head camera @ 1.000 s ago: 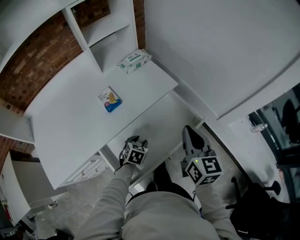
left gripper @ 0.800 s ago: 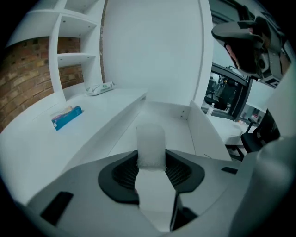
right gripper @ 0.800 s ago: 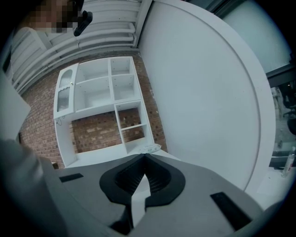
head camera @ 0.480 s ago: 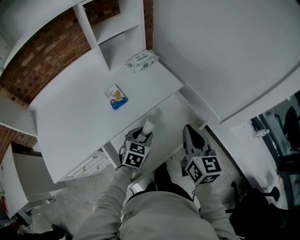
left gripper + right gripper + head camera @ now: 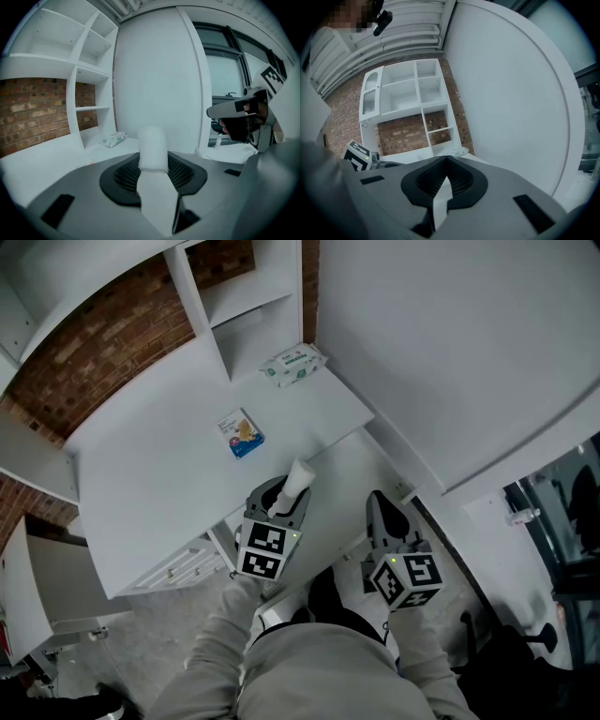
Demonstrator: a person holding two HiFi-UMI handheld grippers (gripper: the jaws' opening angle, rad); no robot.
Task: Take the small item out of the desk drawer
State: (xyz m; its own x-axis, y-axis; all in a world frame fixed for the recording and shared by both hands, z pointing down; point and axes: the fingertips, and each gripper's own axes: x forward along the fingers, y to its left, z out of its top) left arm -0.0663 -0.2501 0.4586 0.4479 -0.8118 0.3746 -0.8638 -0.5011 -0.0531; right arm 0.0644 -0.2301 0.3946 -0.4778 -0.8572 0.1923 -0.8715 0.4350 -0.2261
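Evidently the lifting-out step is in hand: the left gripper (image 5: 286, 495) has its jaws clenched on the small item, a white roll (image 5: 298, 476) with a soft, fabric-like edge. In the left gripper view the roll stands upright between the 2 pads and sticks out past their tips. In the head view it sits at the centre of the frame, over the line where the front edge of the white surface (image 5: 159, 465) meets the pale panel just below and to the right, which reads as the open drawer (image 5: 342, 474). The roll looks clear of the drawer floor rather than resting in it, though how high it is cannot be told. The right gripper (image 5: 380, 507) hovers at lower right of centre, near the drawer's outer edge, and its own view shows the jaws closed together with nothing between them. On the surface, up and left of the roll, lies a small blue packet (image 5: 242, 434). A pack of wipes (image 5: 293, 364) rests farther up, at the foot of the white shelf unit (image 5: 234, 296). The task looks nearly done. The next move probably calls for carrying the roll over bare surface, apart from the blue packet, lowering it until it touches, and only then releasing the jaws. A soft roll may tip or roll when let go, so a low, level release seems wise.
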